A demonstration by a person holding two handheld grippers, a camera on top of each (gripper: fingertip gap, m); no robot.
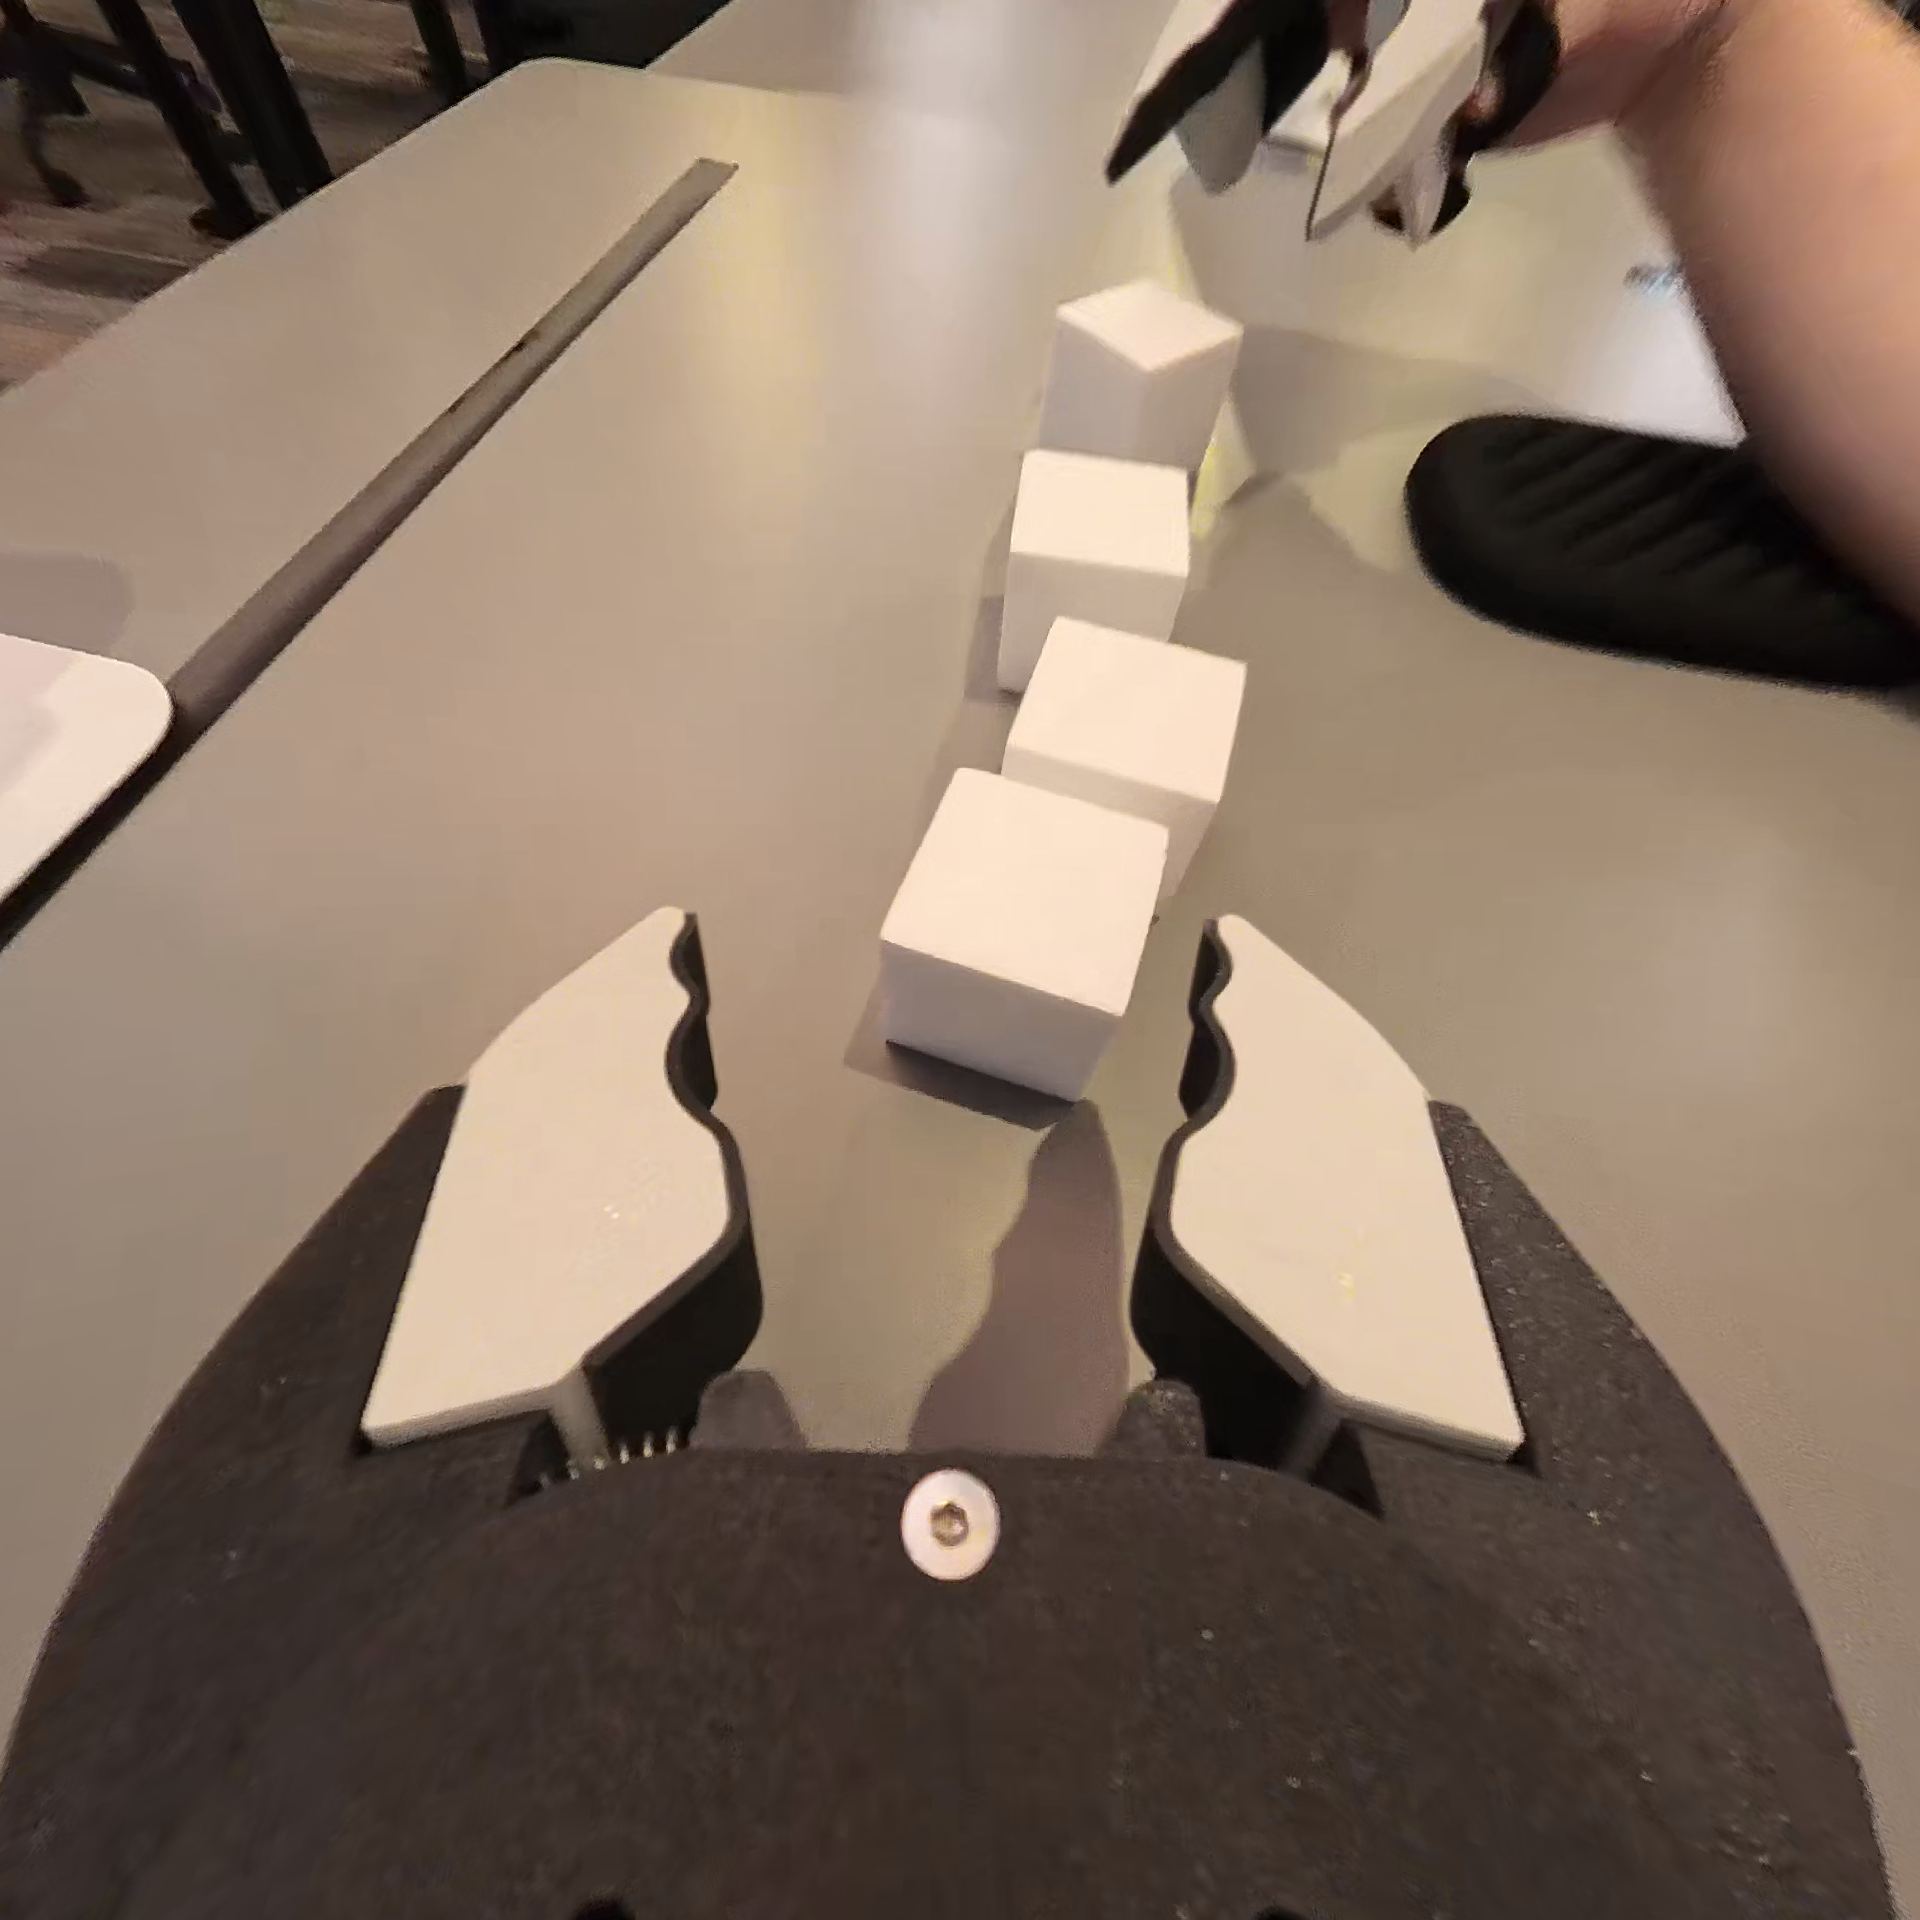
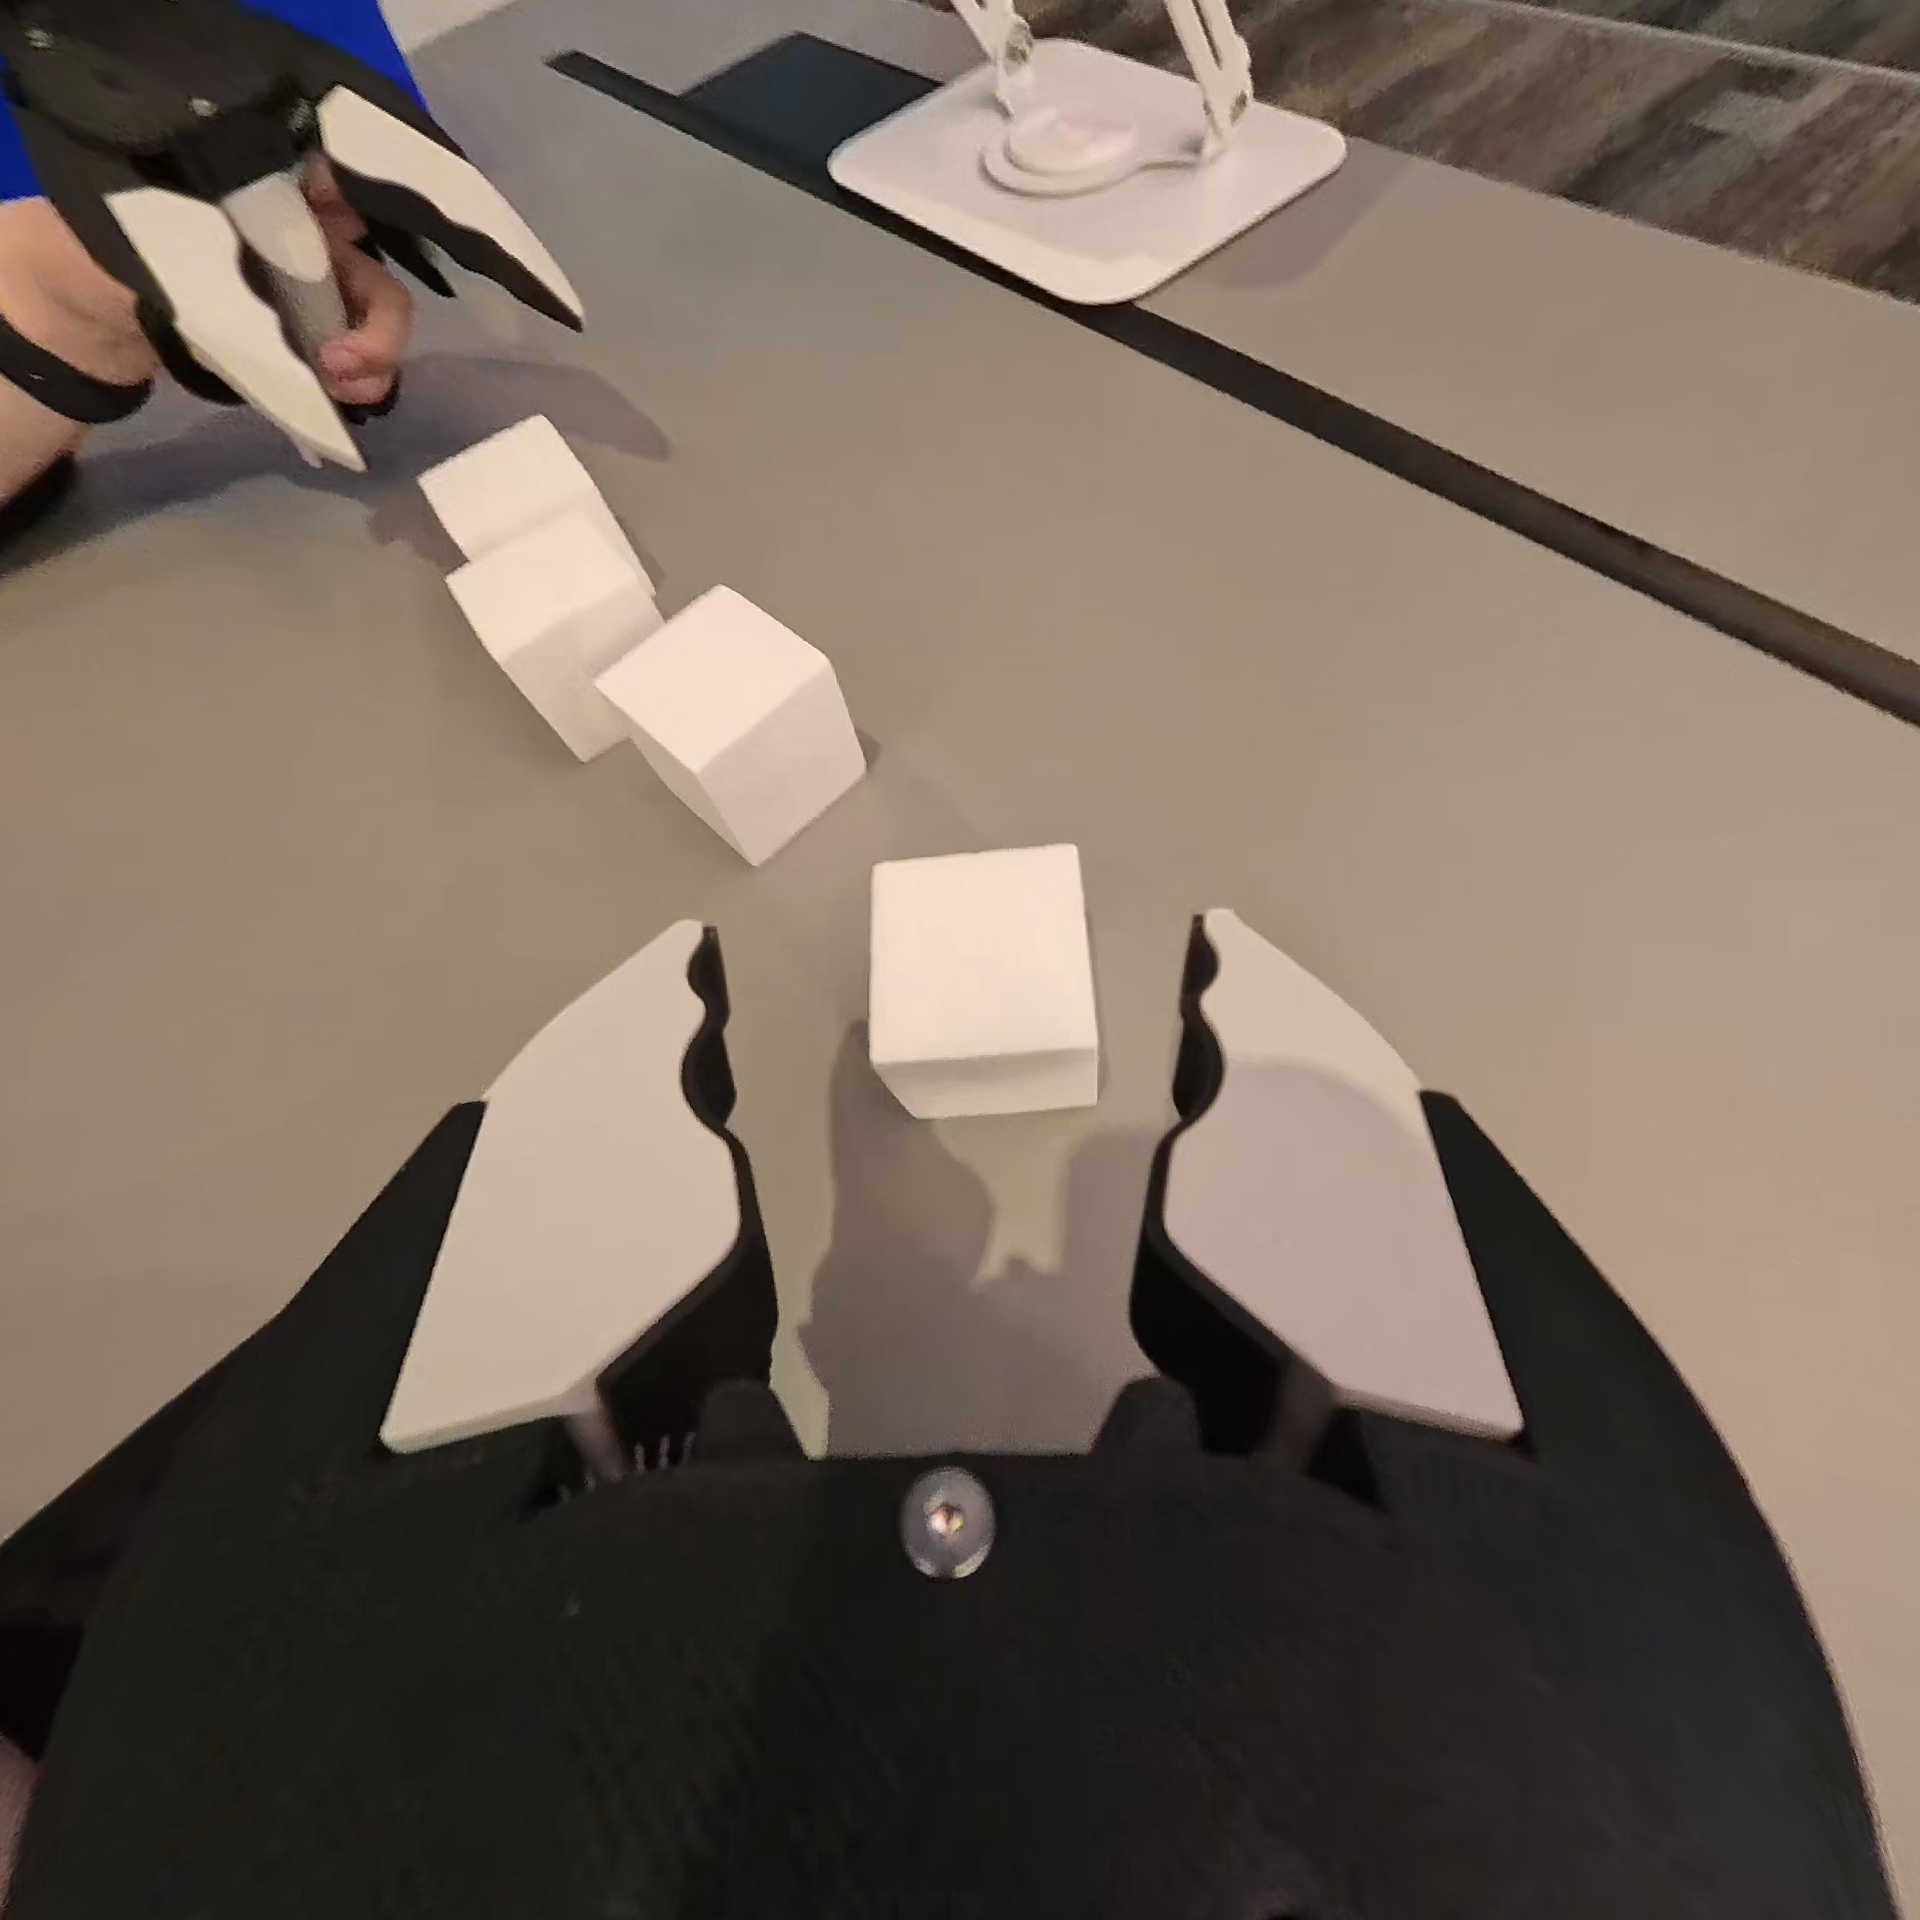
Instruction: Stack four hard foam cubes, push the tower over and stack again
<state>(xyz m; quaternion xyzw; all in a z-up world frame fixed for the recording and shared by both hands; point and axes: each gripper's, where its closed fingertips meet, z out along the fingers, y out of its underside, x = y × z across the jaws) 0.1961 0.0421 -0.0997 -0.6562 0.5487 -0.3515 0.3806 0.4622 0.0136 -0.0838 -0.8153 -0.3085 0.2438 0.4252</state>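
Note:
Four white foam cubes lie toppled in a loose row on the grey table (image 1: 520,831). In the left wrist view the nearest cube (image 1: 1023,935) sits just ahead of my open, empty left gripper (image 1: 948,925), then the second (image 1: 1127,743), third (image 1: 1096,561) and farthest cube (image 1: 1143,374). My right gripper (image 1: 1268,177) hangs above the far end, open. In the right wrist view my right gripper (image 2: 953,925) is open and empty, with the end cube (image 2: 982,977) just ahead between its fingertips, apart from the other three (image 2: 738,717), (image 2: 551,623), (image 2: 499,478). The left gripper (image 2: 457,390) is open by the far cube.
A dark seam (image 2: 1351,416) runs across the table. Beyond it stand a white stand base (image 2: 1091,187) and a dark flat tablet (image 2: 800,88). The base's corner shows at the left edge (image 1: 62,748). A person's forearm (image 1: 1766,208) and a black sleeve (image 1: 1662,551) lie at the right. My hands' fingertips stand some 30 centimetres from each other.

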